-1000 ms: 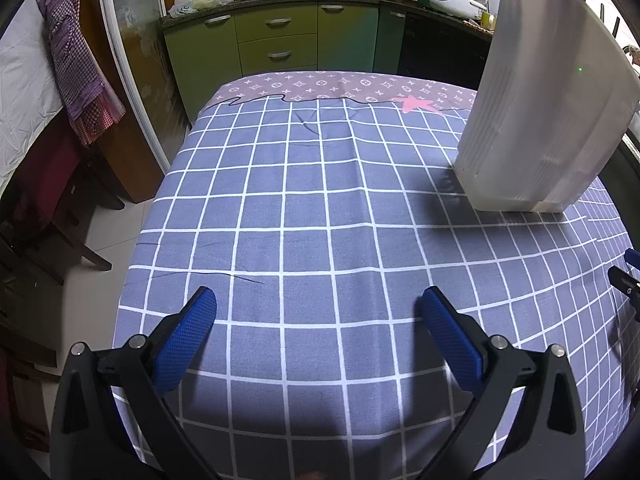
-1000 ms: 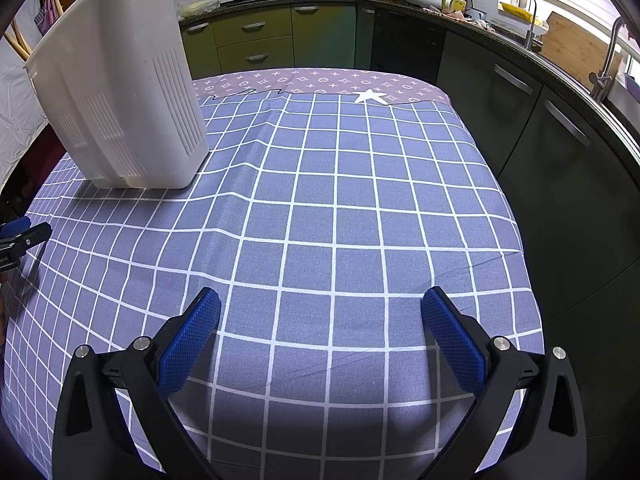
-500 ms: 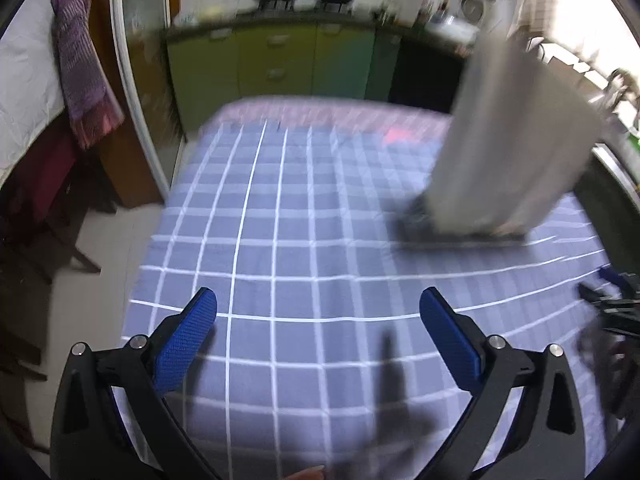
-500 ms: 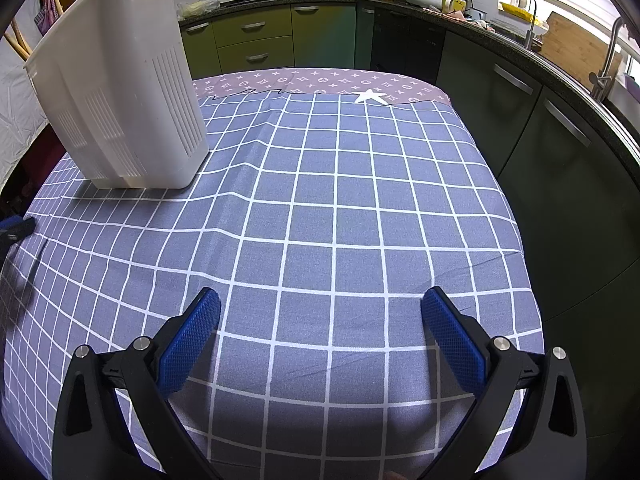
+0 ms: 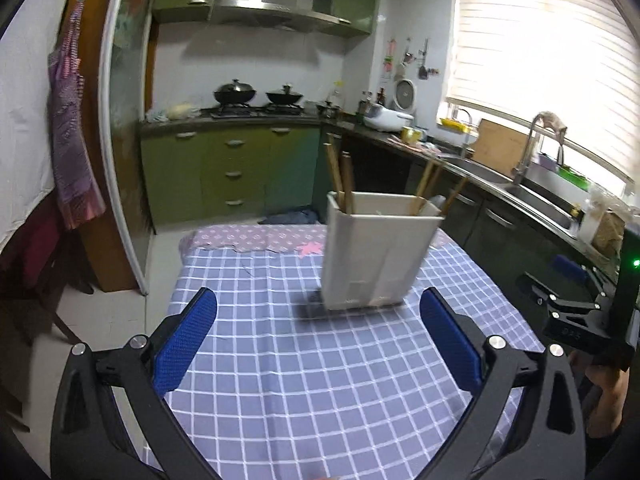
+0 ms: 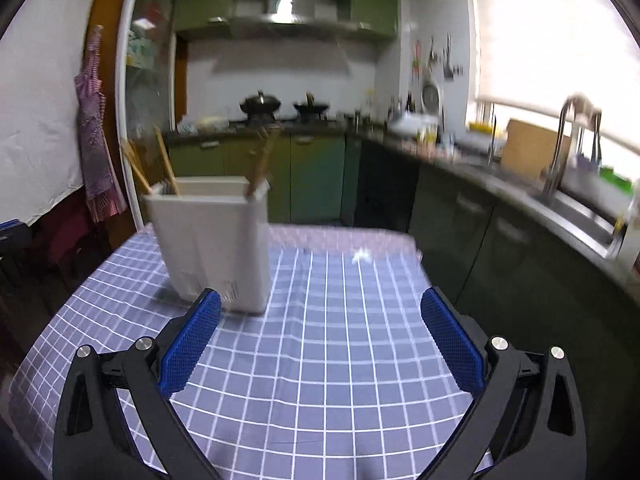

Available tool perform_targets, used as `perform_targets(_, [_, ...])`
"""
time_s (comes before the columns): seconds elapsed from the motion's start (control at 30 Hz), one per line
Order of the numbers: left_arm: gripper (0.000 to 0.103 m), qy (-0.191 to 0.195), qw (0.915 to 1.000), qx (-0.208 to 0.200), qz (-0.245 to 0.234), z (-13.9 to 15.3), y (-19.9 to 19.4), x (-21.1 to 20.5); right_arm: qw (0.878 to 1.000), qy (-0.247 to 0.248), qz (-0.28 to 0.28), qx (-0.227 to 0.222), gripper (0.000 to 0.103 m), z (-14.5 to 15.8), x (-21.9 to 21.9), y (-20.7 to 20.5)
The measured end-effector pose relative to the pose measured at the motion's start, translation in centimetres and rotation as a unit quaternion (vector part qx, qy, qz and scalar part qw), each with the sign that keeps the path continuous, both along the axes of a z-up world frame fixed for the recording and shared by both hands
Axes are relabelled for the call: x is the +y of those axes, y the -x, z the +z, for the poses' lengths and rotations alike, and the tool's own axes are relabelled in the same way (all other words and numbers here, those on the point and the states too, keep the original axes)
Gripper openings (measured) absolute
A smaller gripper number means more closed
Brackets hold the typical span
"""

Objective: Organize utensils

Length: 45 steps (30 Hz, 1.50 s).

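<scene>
A white plastic utensil holder (image 5: 376, 248) stands upright on the blue checked tablecloth (image 5: 320, 360), with several wooden utensil handles (image 5: 340, 176) sticking out of its top. It also shows in the right wrist view (image 6: 216, 240), with wooden handles (image 6: 166, 168) in it. My left gripper (image 5: 318, 340) is open and empty, held above the table's near part, well short of the holder. My right gripper (image 6: 320, 340) is open and empty, to the right of the holder and nearer than it. The right gripper's body shows at the right edge of the left wrist view (image 5: 580, 312).
Green kitchen cabinets (image 5: 232, 172) and a stove with two woks (image 5: 256, 94) stand behind the table. A dark counter with a sink (image 5: 532, 196) runs along the right. A cloth hangs on the wall at left (image 5: 68, 148). The table's left edge drops to the floor (image 5: 120, 320).
Both grippers have lifted and tilted up from looking down at the cloth, so the holder's top and the kitchen now show. Both stay open and empty.
</scene>
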<state>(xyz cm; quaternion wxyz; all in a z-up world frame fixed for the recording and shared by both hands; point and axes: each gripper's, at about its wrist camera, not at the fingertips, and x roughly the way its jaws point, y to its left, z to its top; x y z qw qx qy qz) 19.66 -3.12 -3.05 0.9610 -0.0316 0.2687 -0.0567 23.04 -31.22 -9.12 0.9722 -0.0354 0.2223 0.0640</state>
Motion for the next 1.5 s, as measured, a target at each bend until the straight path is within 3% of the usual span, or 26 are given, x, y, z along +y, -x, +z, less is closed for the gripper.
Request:
perform_targets(0.47, [0.096, -0.020, 0.9995, -0.003, 0.025, 0.3, 1.2, -1.0, 1.000, -0.018, 0.008, -0.014, 0.099, 2.3, -0.7, 3.6])
perform_targets(1.5, [0.096, -0.023, 0.9988, 0.016, 0.041, 0.1, 1.8, 0.1, 0.999, -0.024, 0.023, -0.015, 0.099, 2.9, -0.2, 4.1])
